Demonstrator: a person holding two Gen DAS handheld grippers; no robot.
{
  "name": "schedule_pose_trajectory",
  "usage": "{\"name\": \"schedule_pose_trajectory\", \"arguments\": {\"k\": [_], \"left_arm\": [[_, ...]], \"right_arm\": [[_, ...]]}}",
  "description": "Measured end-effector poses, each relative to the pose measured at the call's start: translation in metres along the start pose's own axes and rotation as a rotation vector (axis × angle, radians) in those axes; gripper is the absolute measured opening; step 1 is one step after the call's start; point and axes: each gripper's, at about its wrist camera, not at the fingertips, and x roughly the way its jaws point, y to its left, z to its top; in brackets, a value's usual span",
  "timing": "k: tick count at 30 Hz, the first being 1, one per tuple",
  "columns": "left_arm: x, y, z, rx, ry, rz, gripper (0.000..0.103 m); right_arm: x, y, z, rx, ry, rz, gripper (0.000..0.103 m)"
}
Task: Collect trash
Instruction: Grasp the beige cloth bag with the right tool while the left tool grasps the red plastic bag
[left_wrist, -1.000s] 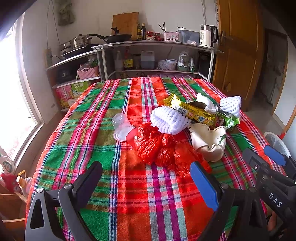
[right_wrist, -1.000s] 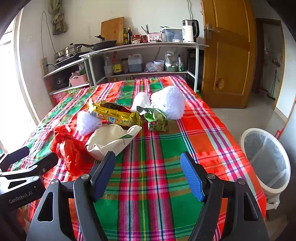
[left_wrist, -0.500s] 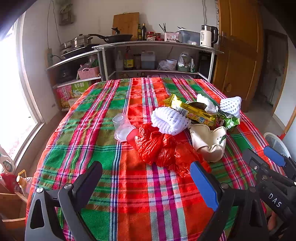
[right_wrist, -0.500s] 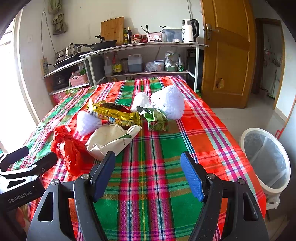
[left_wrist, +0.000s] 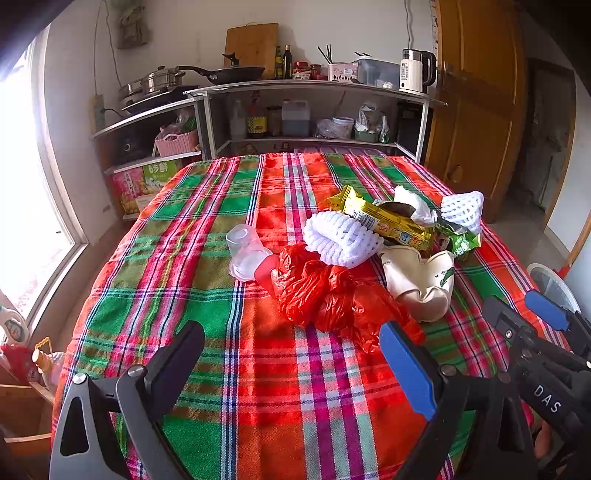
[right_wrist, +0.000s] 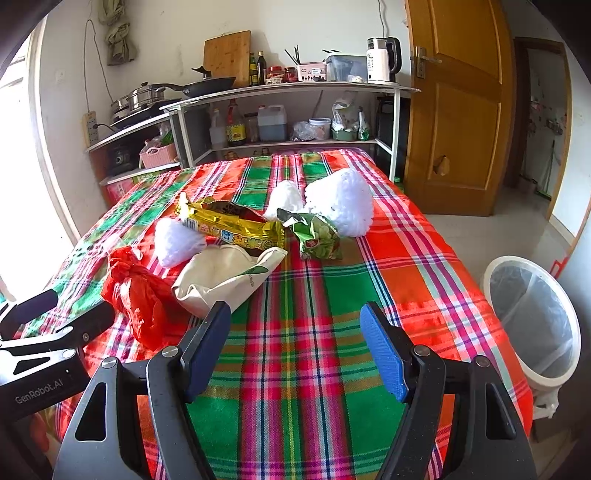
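Trash lies in a heap on the plaid tablecloth (left_wrist: 221, 369): a red plastic bag (left_wrist: 325, 291) (right_wrist: 136, 295), a clear plastic cup (left_wrist: 245, 253), white foam fruit nets (left_wrist: 341, 238) (right_wrist: 341, 201), a yellow snack wrapper (left_wrist: 384, 219) (right_wrist: 232, 225), a green wrapper (right_wrist: 317, 238) and a cream paper bag (left_wrist: 421, 280) (right_wrist: 225, 277). My left gripper (left_wrist: 291, 365) is open and empty, short of the red bag. My right gripper (right_wrist: 295, 343) is open and empty over bare cloth, right of the paper bag.
A white lined trash bin (right_wrist: 535, 321) stands on the floor beside the table's right edge. Kitchen shelves (right_wrist: 288, 110) with pans and bottles stand behind the table. A wooden door (right_wrist: 461, 103) is at the right, a window at the left.
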Motion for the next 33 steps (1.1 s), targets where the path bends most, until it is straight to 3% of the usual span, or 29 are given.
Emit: {"name": "schedule_pose_trajectory", "arguments": {"k": [5, 10, 18, 21, 24, 25, 33], "left_arm": [[0.004, 0.019, 0.004, -0.07, 0.005, -0.101, 0.097], [0.007, 0.032, 0.01, -0.082, 0.007, -0.12, 0.097], [0.018, 0.039, 0.016, -0.108, 0.028, -0.186, 0.097], [0.023, 0.038, 0.02, -0.099, 0.027, -0.188, 0.097], [0.031, 0.036, 0.024, -0.103, 0.051, -0.204, 0.097], [0.033, 0.035, 0.024, -0.106, 0.052, -0.209, 0.097], [0.05, 0.028, 0.025, -0.112, 0.094, -0.199, 0.097]], "right_arm": [[0.005, 0.0, 0.007, 0.028, 0.006, 0.083, 0.073], [0.019, 0.002, 0.016, 0.056, 0.031, 0.124, 0.073], [0.066, 0.002, 0.035, 0.14, 0.17, 0.203, 0.073], [0.081, 0.0, 0.037, 0.183, 0.221, 0.24, 0.065], [0.087, 0.0, 0.037, 0.186, 0.238, 0.232, 0.047], [0.089, -0.001, 0.037, 0.185, 0.241, 0.234, 0.036], [0.082, -0.007, 0.039, 0.187, 0.212, 0.242, 0.018]]}}
